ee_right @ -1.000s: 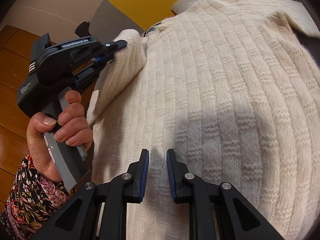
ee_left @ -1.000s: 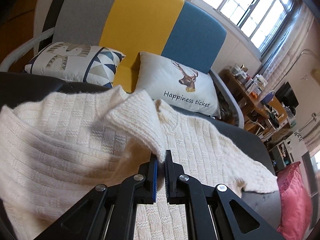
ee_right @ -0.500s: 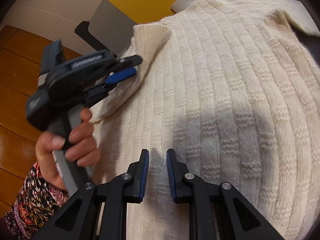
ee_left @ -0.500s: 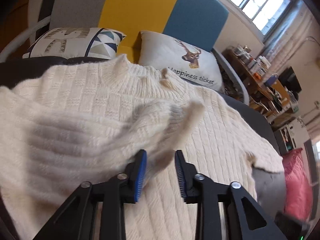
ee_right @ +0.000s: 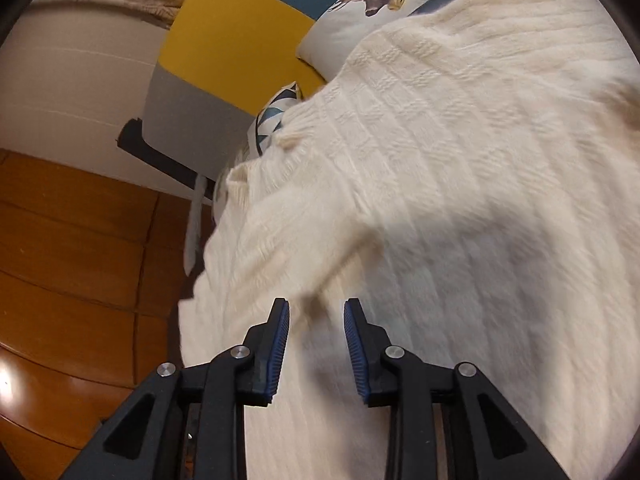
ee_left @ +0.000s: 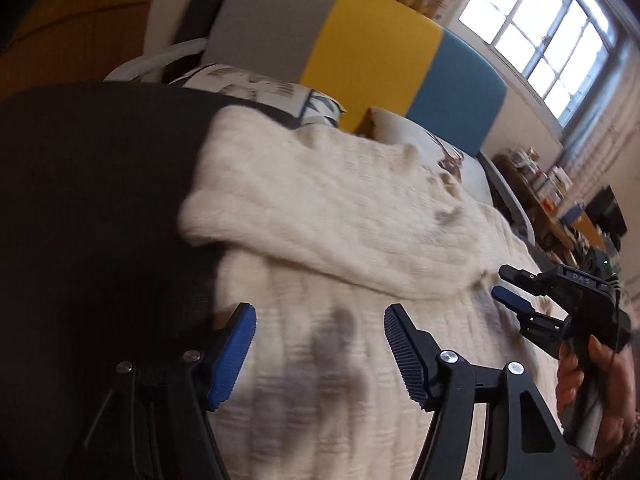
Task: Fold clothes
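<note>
Spread wide apart, the blue-padded black fingers of the left gripper (ee_left: 320, 350), gripping nothing, poised over the cream waffle-knit sweater (ee_left: 360, 264). Off to the left of them, a dark grey flat work surface (ee_left: 88, 208), bare and in shadow. Lying on that surface, the sweater, with one cream knitted sleeve (ee_left: 312, 216) folded diagonally across the body of the garment, cuff end towards the right. Blurred, much of the knit, so no telling finer detail. Behind it, a sofa back in grey, yellow and blue panels (ee_left: 360, 40), a geometric-print cushion (ee_left: 276, 96) and a white cushion with a deer print (ee_left: 440, 152) just past the far edge of the sweater. Further right, a bright paned window (ee_left: 536, 36). At the far right edge, the right gripper (ee_left: 516, 288), seen side-on, held in a hand (ee_left: 588, 384), tips just beside the sleeve's end.

From the right wrist: orange-brown wooden floorboards (ee_right: 72, 264) on the left, then the right gripper (ee_right: 316, 336) with fingers parted, a clear gap between the pads, nothing pinched, over the sweater (ee_right: 460, 200). Sleeve (ee_right: 288, 248) draped just ahead of the tips; touching or not, cannot tell.
</note>
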The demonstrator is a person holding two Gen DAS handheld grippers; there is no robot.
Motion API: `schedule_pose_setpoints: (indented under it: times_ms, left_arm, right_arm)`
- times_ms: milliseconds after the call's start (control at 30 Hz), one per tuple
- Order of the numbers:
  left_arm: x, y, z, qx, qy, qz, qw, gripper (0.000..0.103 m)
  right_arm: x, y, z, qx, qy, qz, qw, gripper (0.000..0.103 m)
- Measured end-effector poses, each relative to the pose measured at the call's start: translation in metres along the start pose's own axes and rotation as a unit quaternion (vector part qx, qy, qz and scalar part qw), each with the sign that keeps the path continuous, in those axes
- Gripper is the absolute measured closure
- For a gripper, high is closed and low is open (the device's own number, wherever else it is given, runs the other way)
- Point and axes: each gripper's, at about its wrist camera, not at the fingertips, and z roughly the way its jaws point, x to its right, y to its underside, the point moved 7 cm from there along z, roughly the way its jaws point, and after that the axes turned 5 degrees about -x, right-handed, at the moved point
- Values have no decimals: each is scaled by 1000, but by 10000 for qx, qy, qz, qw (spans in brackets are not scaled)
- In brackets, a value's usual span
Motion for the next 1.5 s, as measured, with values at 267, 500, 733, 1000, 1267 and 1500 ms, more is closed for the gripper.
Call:
schedule_pose_setpoints:
  times_ms: [267,500,733,1000,1267,1500]
  left_arm:
    - [-10,-5,4,188,127,-289,9993,36]
    - [1,-22,13,279,312,-189,9989,36]
    - [13,-38,22,361,574,51,9977,40]
    - [1,-42,24,410,594,-102,9973,45]
    - [-8,-51,23,622,-48,-108,9980,56]
    - [-36,-48,15,727,127,-375,9966,71]
  right_arm:
    - [-18,-21,19,169,74,-168,9997,90]
    - [-64,-38,-2,462,-366,-563,9967,96]
    - [-143,-58,-29,674,-772,-1293,9863,96]
    - [-173,-68,-45,702,-672,-1711,9804,96]
    - [-178,-65,-44,702,-752,-1676,9805,96]
    - [-166,-65,-37,578,-795,-1362,9858,96]
